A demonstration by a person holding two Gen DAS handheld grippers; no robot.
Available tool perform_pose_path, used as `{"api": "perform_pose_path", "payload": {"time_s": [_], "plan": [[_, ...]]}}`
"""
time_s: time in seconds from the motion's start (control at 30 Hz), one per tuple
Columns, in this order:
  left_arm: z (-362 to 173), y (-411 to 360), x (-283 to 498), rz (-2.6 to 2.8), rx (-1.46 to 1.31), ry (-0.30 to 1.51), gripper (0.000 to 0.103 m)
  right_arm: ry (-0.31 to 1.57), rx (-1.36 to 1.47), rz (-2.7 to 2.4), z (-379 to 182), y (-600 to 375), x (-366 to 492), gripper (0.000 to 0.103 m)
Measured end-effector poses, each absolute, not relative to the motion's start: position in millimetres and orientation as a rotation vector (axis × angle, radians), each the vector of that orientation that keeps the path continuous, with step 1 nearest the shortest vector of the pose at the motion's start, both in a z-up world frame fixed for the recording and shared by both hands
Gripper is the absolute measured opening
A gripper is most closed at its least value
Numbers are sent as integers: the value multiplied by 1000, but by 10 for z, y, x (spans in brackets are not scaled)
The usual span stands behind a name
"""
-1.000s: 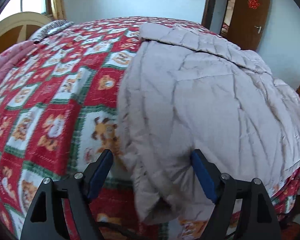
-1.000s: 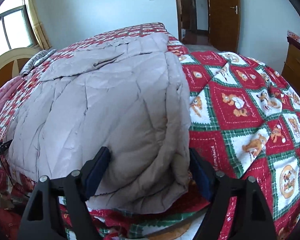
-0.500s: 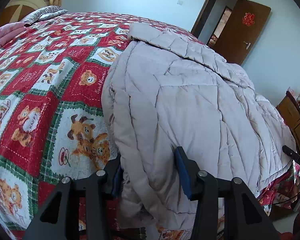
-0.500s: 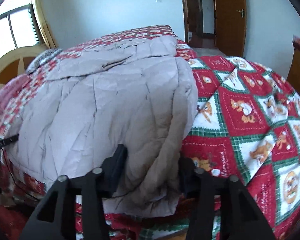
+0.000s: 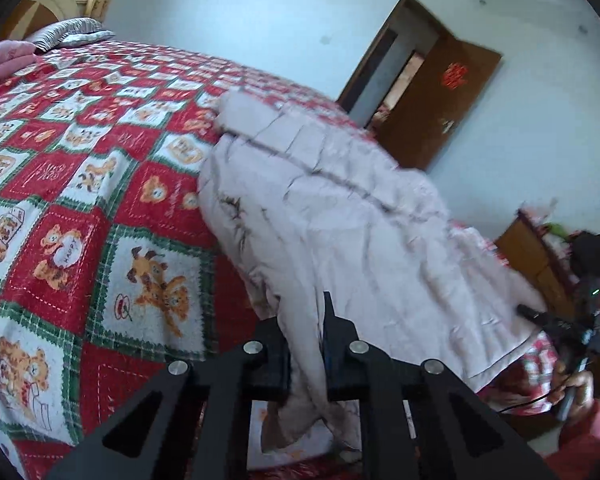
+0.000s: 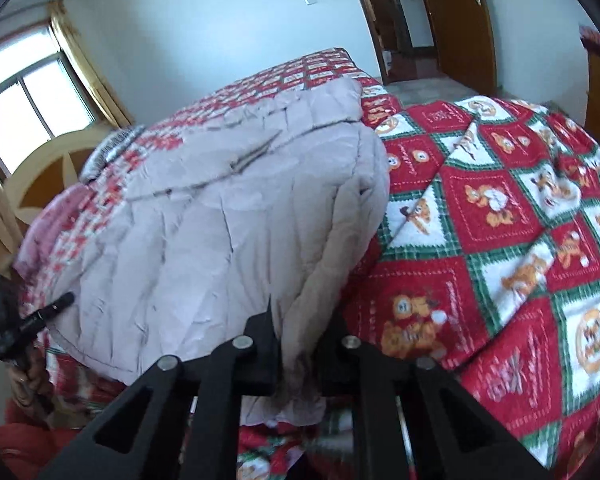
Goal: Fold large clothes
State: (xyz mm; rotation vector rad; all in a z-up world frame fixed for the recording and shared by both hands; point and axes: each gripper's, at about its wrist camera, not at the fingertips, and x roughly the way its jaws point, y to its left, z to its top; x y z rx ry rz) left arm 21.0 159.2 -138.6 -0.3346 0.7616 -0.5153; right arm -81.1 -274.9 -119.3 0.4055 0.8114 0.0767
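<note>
- Bedroom, left wrist view: pale walls, brown door [image 5: 436, 104] ajar at back, bed [image 5: 60, 184] under red-green teddy-print quilt, striped pillow [image 5: 74, 34] far left corner.
- Left tool [image 5: 305, 344] clamped tight on near left corner of puffer coat [image 5: 340, 216]; jaws just been closing, fabric bunched between them, loose end drooping below the pads.
- Corner grip likely chosen so the hem lifts evenly for a fold toward the collar end.
- Coat: pale pinkish-beige, quilted, crumpled, spread lengthwise on the quilt toward the door, near edge at the bed's foot.
- Other tool's tip and a hand [image 5: 576, 390] visible at far right, past the coat's other corner.
- Right wrist view: window [image 6: 32, 100] with yellow curtain left, wooden doors right, same quilt.
- Right tool [image 6: 298, 344] closed on the coat's [image 6: 220, 232] near right corner; jaws just been closing, thick rolled side seam pinched between them.
- Matching corners held, so hem stays taut between both tools; judged start of first fold.
- Coat puffy, bulky, probably slippery; sleeve looks tucked across the top.
</note>
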Motion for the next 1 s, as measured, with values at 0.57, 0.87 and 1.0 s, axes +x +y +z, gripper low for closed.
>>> {"api": "perform_pose_path", "payload": {"time_s": [0.57, 0.87, 1.0], "plan": [[-416, 1780, -96, -638, -424, 638, 11, 626, 722, 256, -472, -3124, -1276, 14], [202, 1682, 909, -546, -430, 650, 11, 497, 684, 279, 249, -3313, -89, 14], [170, 1555, 1559, -462, -433, 702, 11, 504, 684, 229, 283, -3382, 646, 14]]}}
